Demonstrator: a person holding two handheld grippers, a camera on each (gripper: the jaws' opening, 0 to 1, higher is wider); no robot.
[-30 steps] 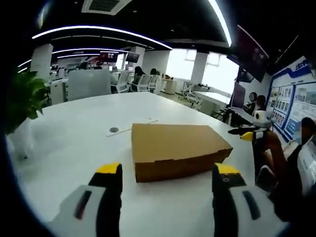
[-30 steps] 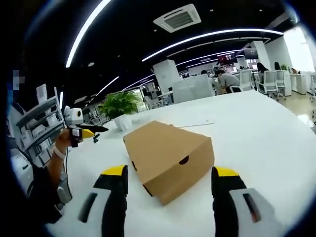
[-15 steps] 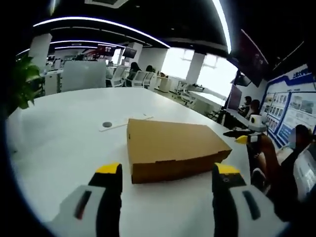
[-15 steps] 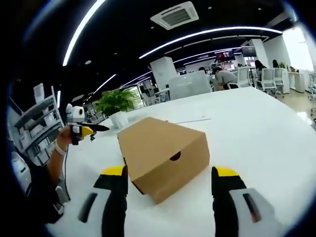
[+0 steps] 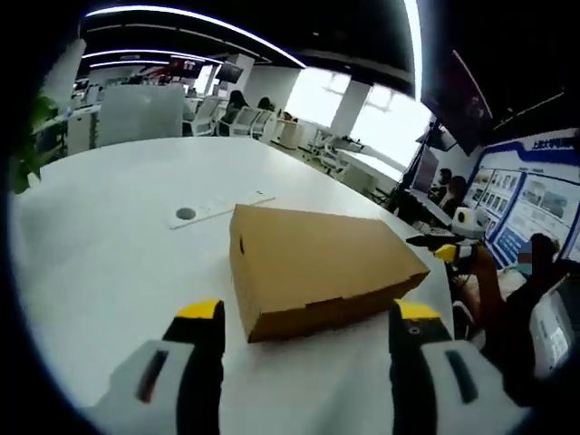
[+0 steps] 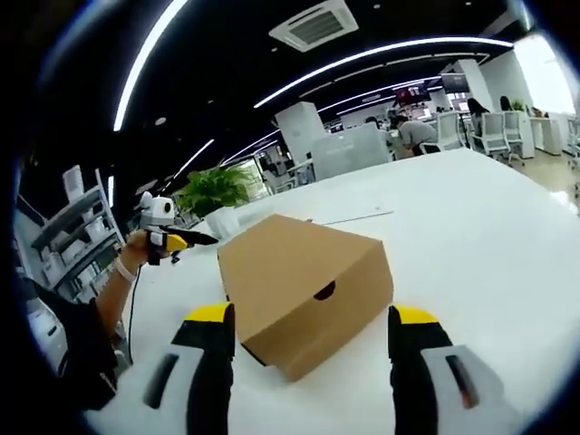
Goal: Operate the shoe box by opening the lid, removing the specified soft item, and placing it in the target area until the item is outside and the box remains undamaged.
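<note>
Both your grippers have drifted a little closer to the plain brown cardboard shoe box [image 5: 317,272] over the last second, and it now sits larger between each pair of jaws; the box itself looks not to have moved on the white tabletop [image 5: 100,245].

It lies flat near the table's middle with its lid closed, nothing touching it. Judge it light and thin-walled: stiff enough to hold its shape, yet easy to crease or tear if you pinch a panel hard. In the right gripper view the near end wall shows a dark semicircular finger notch [image 6: 324,291]; that end, or the lid's lower edge along the long side, looks the safest place to take hold. Lift the lid by its lip and don't squeeze the body. The soft item is hidden inside, so its feel can't be judged.

Your left gripper [image 5: 308,319] hovers short of the box's long side, jaws spread wide and empty. Your right gripper [image 6: 310,323] faces the notched end, likewise spread and holding nothing. In the right gripper view your left hand [image 6: 136,249] holds its tool raised above the table, well apart from the box.
</note>
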